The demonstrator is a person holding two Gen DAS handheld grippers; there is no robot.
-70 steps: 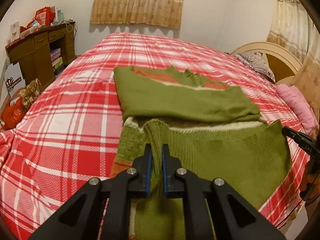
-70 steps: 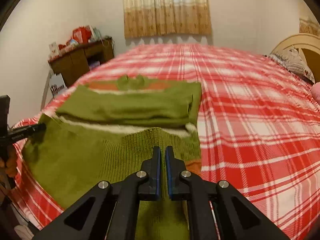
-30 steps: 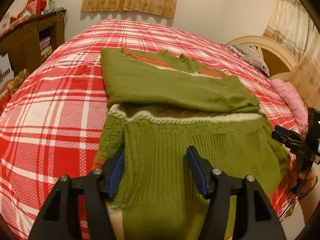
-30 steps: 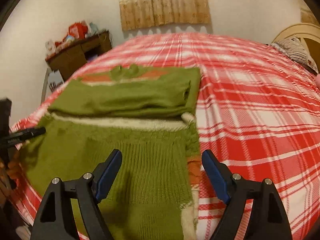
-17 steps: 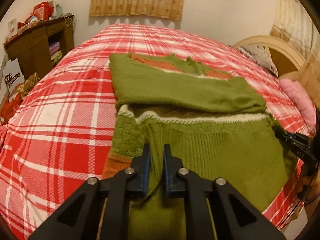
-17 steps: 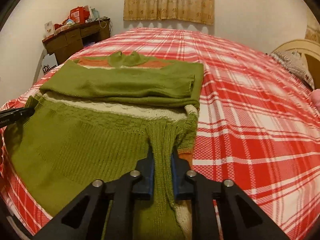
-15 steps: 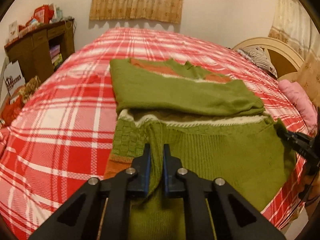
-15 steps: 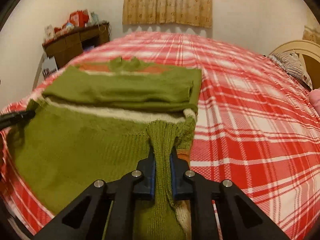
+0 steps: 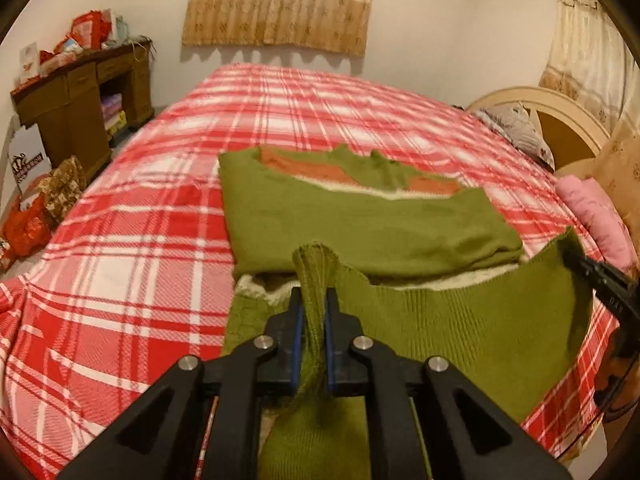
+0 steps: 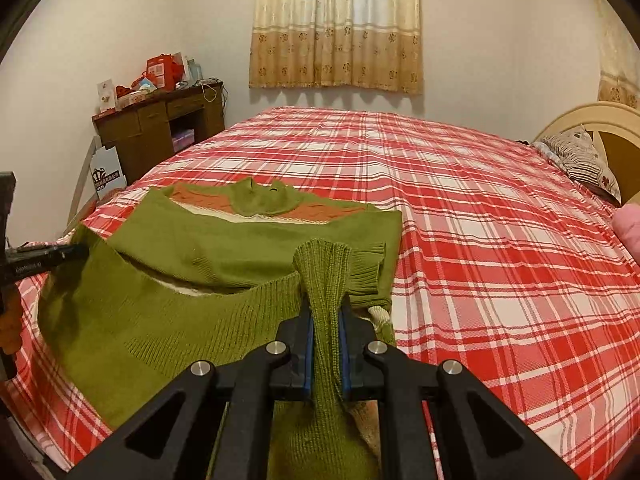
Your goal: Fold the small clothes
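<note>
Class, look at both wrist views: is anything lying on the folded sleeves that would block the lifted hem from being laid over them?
Nothing visible: the hem hangs in both grippers' jaws, and the folded sleeves are bare.

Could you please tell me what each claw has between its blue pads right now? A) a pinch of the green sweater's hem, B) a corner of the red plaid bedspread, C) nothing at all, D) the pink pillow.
A: the left claw and the right claw are each shut on a bunched fold of the green sweater, whose near hem is raised off the red plaid bedspread.
</note>
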